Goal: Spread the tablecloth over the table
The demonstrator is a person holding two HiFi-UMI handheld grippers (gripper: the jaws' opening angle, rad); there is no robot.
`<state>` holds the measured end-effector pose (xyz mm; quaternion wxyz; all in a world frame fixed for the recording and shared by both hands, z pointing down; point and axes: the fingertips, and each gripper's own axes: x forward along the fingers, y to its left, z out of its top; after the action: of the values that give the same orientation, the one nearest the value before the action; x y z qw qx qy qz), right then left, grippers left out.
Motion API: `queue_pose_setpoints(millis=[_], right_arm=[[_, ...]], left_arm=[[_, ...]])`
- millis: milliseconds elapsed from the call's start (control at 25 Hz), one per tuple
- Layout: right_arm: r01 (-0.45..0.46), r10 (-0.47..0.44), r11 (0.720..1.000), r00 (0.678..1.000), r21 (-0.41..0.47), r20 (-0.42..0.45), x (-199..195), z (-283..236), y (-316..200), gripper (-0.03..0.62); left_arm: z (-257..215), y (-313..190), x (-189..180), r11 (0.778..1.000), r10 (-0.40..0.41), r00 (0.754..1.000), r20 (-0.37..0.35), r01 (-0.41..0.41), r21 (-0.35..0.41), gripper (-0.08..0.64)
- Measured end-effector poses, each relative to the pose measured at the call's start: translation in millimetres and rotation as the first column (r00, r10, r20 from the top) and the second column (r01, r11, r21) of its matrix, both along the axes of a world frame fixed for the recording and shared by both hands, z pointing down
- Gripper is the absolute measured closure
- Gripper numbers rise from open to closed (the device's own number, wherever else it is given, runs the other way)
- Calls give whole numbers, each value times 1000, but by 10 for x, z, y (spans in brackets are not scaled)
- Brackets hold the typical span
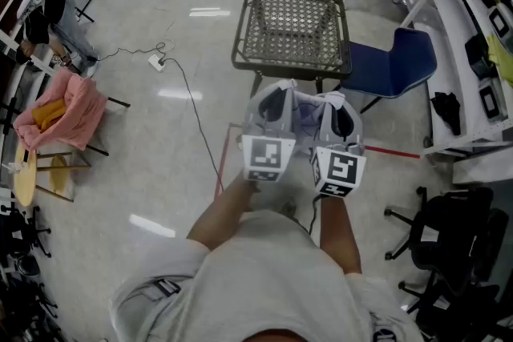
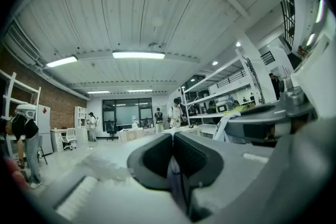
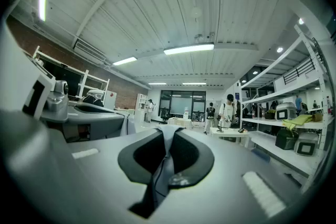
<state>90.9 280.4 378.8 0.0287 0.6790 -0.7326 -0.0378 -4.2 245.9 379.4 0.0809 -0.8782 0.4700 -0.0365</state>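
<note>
Your left tongs [image 2: 172, 139] are pressed together on a thin fold of the tablecloth [image 2: 173, 178]. Your right tongs [image 3: 167, 136] are likewise clamped on a pale fold of it. In the head view both tongs sit side by side, nearly touching, in front of your chest, with the cloth bunched between them. It is held up in the air, short of the table [image 1: 240, 52].

The table is straight ahead: dark frame, woven mesh top. A blue chair [image 1: 393, 64] stands just beside its right side, with the seat toward the table leg. A red tape line [image 1: 393, 152] runs on the floor under your right tongs. A power strip [image 1: 156, 62] lies left of the table, and its black cable [image 1: 196, 120] trails toward you.

Far left is a stool draped with pink cloth [image 1: 76, 112]. A black office chair [image 1: 457, 228] is at lower right, with white shelves [image 1: 473, 12] along the right wall. In the gripper views people stand well back by the windows.
</note>
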Motion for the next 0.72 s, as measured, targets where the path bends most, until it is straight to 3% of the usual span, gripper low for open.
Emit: queue_pose_setpoints(millis=[320,720], right_arm=[[31,-31,999,999,-26,-20,152,101,-17,583],[161,-163,984,987,-69,-11,159,316,-242,583]], left_arm=[[134,-7,134,999,-28,1000,-2,28,-42,538],[402,-125,111,984,-145,989,2,145,-107,538]])
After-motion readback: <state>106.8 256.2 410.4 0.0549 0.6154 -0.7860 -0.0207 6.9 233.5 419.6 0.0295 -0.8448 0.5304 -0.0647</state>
